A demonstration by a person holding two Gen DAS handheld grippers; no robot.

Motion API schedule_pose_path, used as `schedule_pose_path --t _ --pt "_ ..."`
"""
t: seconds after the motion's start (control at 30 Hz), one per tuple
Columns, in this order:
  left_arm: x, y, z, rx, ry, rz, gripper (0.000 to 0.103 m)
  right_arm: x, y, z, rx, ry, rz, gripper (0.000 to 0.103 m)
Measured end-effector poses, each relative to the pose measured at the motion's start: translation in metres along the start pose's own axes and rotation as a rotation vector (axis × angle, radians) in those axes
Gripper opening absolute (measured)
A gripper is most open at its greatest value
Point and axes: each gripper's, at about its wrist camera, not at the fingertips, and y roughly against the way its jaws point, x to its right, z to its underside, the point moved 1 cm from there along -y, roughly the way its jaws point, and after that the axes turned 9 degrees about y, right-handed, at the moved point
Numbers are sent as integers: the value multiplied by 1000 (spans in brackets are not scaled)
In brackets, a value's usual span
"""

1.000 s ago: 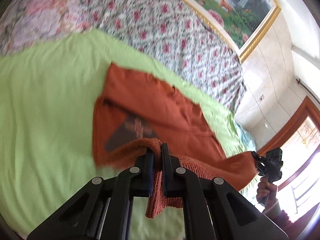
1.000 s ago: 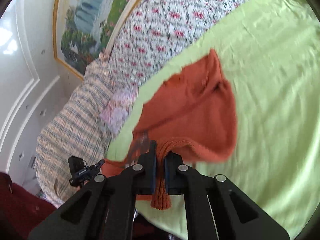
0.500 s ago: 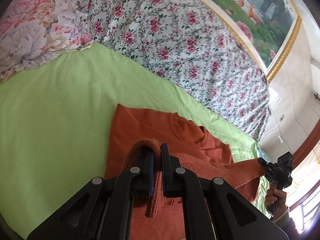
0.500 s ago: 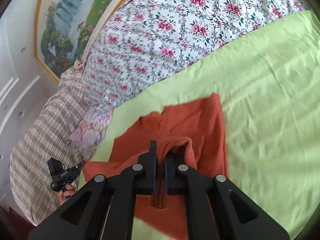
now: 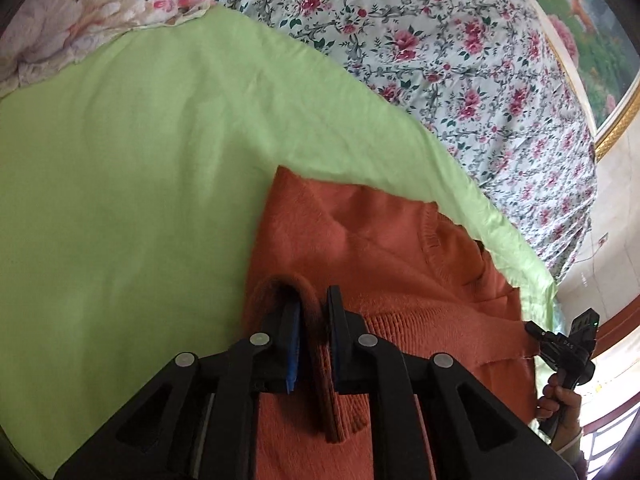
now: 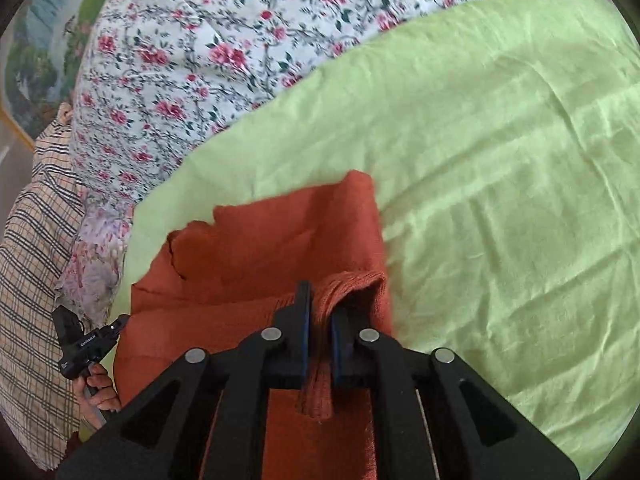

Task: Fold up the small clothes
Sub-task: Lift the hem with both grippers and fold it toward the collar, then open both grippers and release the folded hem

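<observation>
An orange knit sweater (image 5: 372, 240) lies on the light green sheet (image 5: 140, 160), its lower part folded up over its upper part. My left gripper (image 5: 314, 320) is shut on the ribbed hem at the sweater's left corner, low over the cloth. My right gripper (image 6: 320, 312) is shut on the ribbed hem at the right corner of the sweater (image 6: 272, 240). Each gripper shows small in the other's view: the right one (image 5: 564, 344) at the far right, the left one (image 6: 86, 344) at the far left.
A floral quilt (image 5: 440, 40) lies bunched along the far side of the bed. A pale flowered pillow (image 5: 80, 4) and a plaid cloth (image 6: 32, 260) lie at the head end. A framed landscape painting (image 5: 592, 28) hangs on the wall. Green sheet (image 6: 500, 160) spreads to the right.
Both grippers carried the sweater's hem forward and down over its upper part. The fold now lies low on the bed, and the dark print on the front is covered.
</observation>
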Motion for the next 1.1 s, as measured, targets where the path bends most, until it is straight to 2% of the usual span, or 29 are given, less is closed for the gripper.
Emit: schedule_pose_path --t 0.03,0.1,0.17,0.2,0.23,0.3,0.37,0.43,0.47,0.53,0.6,0.67,0.73,0.77,0.8,0.83,0.9,1.0,1.1 --pt "2 7 8 -4 -10 12 18 -3 9 3 21 7 15 21" --pt "11 19 29 -17 -53 26 30 -15 30 11 75 43 43 43" --pt "26 24 55 -52 -115 42 38 -33 47 22 115 106 60 46" --pt "36 22 71 -82 -159 55 40 -49 48 32 109 166 40 46" --pt "43 20 80 -106 -184 63 40 -60 46 38 86 208 14 47" --pt "59 10 96 -156 -245 74 40 -87 27 57 -20 324 -53 47" --pt "72 0 104 -168 -304 33 40 -105 5 71 -115 400 -102 47" --pt "79 -11 97 -178 -330 12 40 -108 -10 74 -169 438 -70 46" --pt "79 -14 93 -182 -332 12 39 -108 -10 74 -169 438 -70 46" --pt "81 -26 76 -191 -338 -20 34 -108 -26 65 -204 474 -7 46" --pt "80 -37 54 -189 -336 -42 27 -106 -34 49 -209 494 59 46" --pt "81 -50 25 -172 -314 -61 26 -101 -38 31 -179 504 137 46" --pt "80 -57 -4 -135 -273 -82 27 -92 -36 13 -134 476 210 46" --pt "78 -59 -18 -107 -247 -107 32 -84 -33 3 -101 441 229 46" --pt "76 -60 -28 -86 -228 -123 40 -76 -29 -7 -69 402 238 46" --pt "73 -57 -40 -50 -199 -137 42 -76 -29 -7 -69 402 238 46" --pt "63 -48 -53 -14 -147 -145 44 -55 -17 -22 -8 299 269 46" --pt "49 -30 -52 6 -92 -117 44 -48 -4 -15 0 262 239 46" --pt "43 -12 -28 7 -74 -109 45 -52 6 7 -8 263 214 46"
